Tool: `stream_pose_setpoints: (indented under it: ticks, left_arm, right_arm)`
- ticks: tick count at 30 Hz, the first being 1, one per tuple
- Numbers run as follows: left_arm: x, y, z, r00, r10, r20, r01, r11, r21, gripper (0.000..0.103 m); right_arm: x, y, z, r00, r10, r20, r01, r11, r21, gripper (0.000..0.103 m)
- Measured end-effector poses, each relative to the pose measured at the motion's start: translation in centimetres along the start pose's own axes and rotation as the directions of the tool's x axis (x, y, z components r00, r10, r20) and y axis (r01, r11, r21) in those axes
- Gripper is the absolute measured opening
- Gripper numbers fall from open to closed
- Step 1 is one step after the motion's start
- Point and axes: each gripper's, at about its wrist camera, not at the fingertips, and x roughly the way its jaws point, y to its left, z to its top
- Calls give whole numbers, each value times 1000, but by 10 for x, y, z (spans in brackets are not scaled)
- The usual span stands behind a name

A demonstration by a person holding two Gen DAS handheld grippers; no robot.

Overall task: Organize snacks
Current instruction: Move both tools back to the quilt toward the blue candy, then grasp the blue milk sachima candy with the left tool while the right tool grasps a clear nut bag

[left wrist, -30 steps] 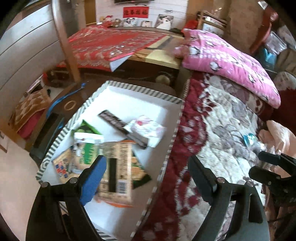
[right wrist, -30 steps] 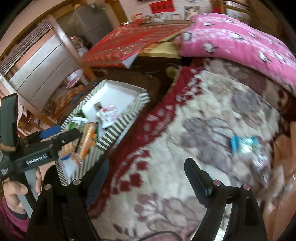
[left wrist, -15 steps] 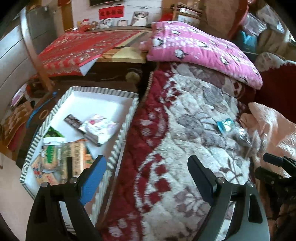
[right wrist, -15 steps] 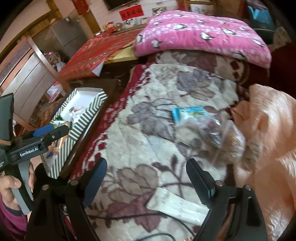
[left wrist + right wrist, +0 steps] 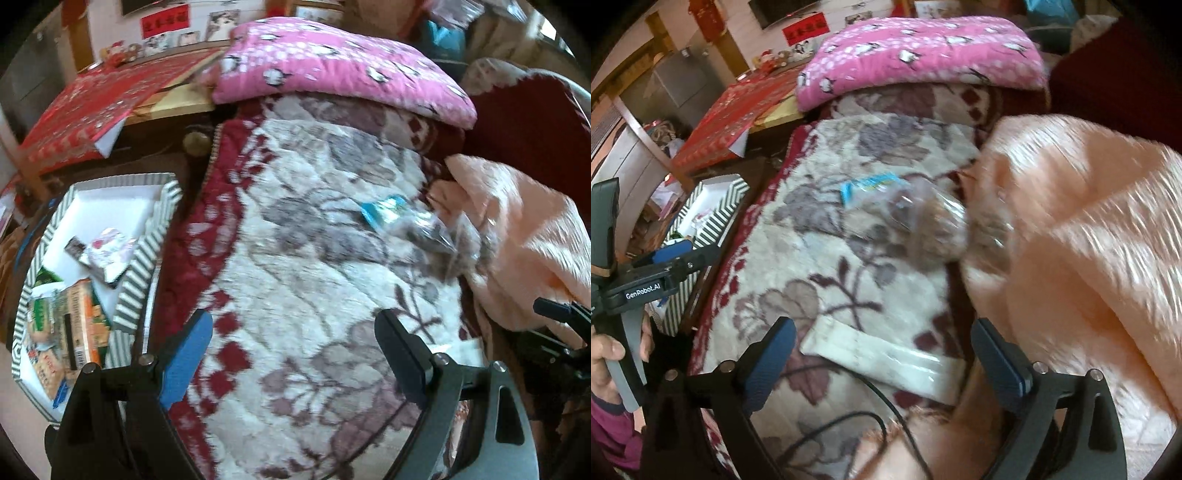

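A clear snack bag with a blue top point(image 5: 908, 214) lies on the floral blanket point(image 5: 820, 258), against the peach blanket point(image 5: 1071, 240); it also shows in the left wrist view point(image 5: 410, 225). A striped box point(image 5: 140, 258) to the left holds several snack packets point(image 5: 70, 325). My left gripper point(image 5: 295, 350) is open and empty over the floral blanket, right of the box. My right gripper point(image 5: 886, 354) is open and empty, short of the bag, above a white flat packet point(image 5: 882, 358).
A pink pillow point(image 5: 332, 66) lies at the far end of the bed. A table with a red cloth point(image 5: 88, 107) stands behind the box. A black cable point(image 5: 849, 417) runs across the blanket near the right gripper.
Both grippers have swung right, away from the striped box and over the bed. The snack bag now sits nearer the middle of both views. Both stay open.
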Motion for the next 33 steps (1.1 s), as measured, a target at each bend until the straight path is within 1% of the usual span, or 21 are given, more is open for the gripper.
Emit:
stream_pose_setpoints:
  ticks: [3, 6, 9, 12, 15, 17, 22, 24, 27, 29, 33]
  left_arm:
    - [6, -17, -5, 999, -25, -19, 26, 998, 52, 89]
    - [11, -30, -9, 999, -29, -36, 32, 995, 94, 89]
    - [15, -36, -11, 998, -42, -46, 47, 993, 106, 89]
    - [19, -38, -10, 998, -41, -53, 46, 992, 114, 89]
    - [23, -37, -4, 997, -58, -55, 64, 991, 114, 89]
    - [27, -37, 2, 994, -86, -64, 93, 989, 115, 89]
    - [47, -41, 27, 988, -135, -70, 145, 977, 156, 89]
    - [59, -45, 38, 985, -155, -72, 166, 968, 188, 89]
    - [83, -57, 53, 981, -159, -110, 183, 948, 262, 89]
    - [98, -64, 63, 980, -164, -108, 190, 934, 303, 89]
    - [123, -75, 79, 971, -200, -133, 235, 907, 351, 89]
  right_arm:
    - [0, -14, -11, 1000, 0, -19, 1, 1000, 26, 98]
    - [3, -20, -16, 1000, 3, -31, -1, 999, 47, 98]
    - [6, -20, -15, 999, 10, -36, -9, 999, 44, 98]
    - [9, -15, -12, 999, 18, -38, -17, 1000, 26, 98]
    - [12, -13, -11, 999, 21, -44, -20, 1000, 19, 98]
    - [15, -13, -11, 998, 25, -49, -24, 1000, 21, 98]
    - [21, -18, -14, 997, 26, -70, -24, 999, 31, 98]
    - [23, -20, -14, 997, 27, -75, -25, 999, 36, 98]
    - [26, -23, -15, 996, 32, -82, -29, 999, 45, 98]
    - [28, -26, -15, 995, 39, -86, -35, 998, 56, 98]
    - [32, -29, -13, 994, 52, -96, -45, 997, 66, 98]
